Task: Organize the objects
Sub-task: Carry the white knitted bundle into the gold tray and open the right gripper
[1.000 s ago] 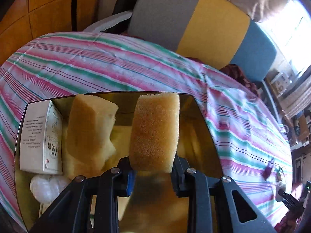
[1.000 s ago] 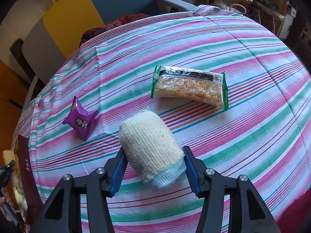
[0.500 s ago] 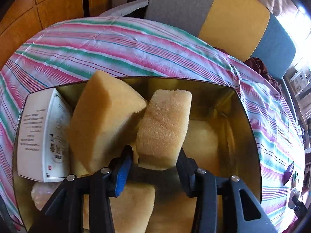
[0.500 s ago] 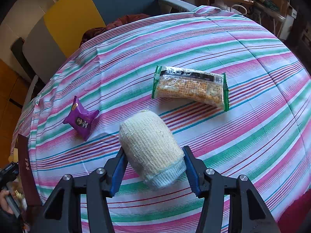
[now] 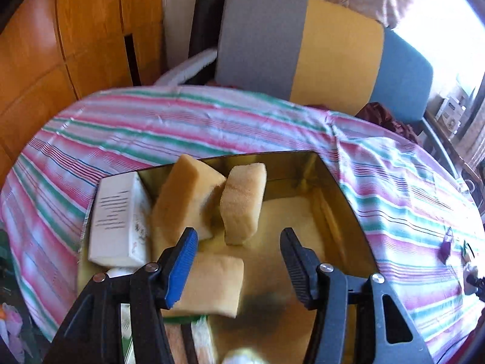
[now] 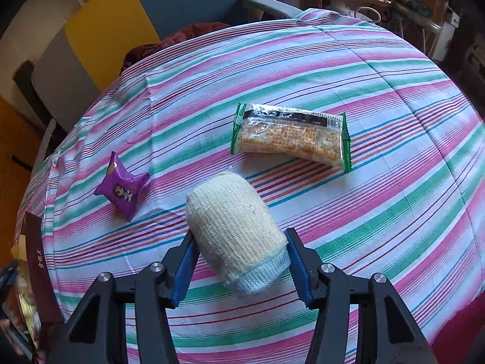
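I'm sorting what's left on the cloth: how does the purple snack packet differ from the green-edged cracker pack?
The purple snack packet is small and opaque; the green-edged cracker pack is much longer, with a clear wrapper that shows its tan crackers. The purple packet looks puffy and pinched at its ends; the cracker pack lies flatter. The purple packet lies left of the knitted bundle, the cracker pack beyond it. Both rest untouched on the striped tablecloth.
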The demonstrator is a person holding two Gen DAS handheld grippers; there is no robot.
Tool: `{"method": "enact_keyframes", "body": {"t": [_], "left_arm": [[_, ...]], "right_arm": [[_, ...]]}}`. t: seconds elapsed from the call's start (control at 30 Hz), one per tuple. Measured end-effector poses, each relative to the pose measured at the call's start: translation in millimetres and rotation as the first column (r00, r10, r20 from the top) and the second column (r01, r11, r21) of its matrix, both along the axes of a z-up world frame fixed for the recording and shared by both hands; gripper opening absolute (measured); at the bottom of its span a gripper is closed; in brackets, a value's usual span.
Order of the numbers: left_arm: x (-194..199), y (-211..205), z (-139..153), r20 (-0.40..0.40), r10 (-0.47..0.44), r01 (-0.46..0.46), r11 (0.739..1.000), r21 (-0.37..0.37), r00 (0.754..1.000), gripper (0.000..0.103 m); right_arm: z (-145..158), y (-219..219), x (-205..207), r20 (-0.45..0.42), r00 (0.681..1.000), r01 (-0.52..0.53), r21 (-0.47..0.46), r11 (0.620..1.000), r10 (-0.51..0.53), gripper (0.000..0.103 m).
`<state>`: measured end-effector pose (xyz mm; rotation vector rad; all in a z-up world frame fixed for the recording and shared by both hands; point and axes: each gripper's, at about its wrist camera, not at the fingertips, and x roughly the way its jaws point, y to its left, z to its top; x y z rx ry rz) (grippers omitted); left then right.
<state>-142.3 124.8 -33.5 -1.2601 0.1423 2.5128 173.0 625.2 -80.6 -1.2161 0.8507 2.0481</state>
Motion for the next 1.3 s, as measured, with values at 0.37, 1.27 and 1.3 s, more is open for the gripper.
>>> {"method": "enact_keyframes", "body": {"t": [0.37, 1.27, 1.3], "left_arm": [[75, -19, 22, -0.072, -0.001, 0.005, 0.998, 0.063, 0.997, 0.057], [114, -50, 15, -0.111, 0.004, 0.003, 0.998, 0.062, 0.994, 0.057], [114, -51, 15, -0.11, 0.006, 0.001, 0.998, 0.062, 0.994, 0.057]], "right_arm": [[0, -1, -1, 0.007, 1.0, 0.002, 0.008, 1.0, -0.002, 0.056], [46, -145, -96, -0.044, 0.926, -0.372, 0.079, 0.925, 0.376, 0.056], [50, -157, -103, -0.058, 0.914, -0.396, 0.08, 0.915, 0.401, 0.056]]}}
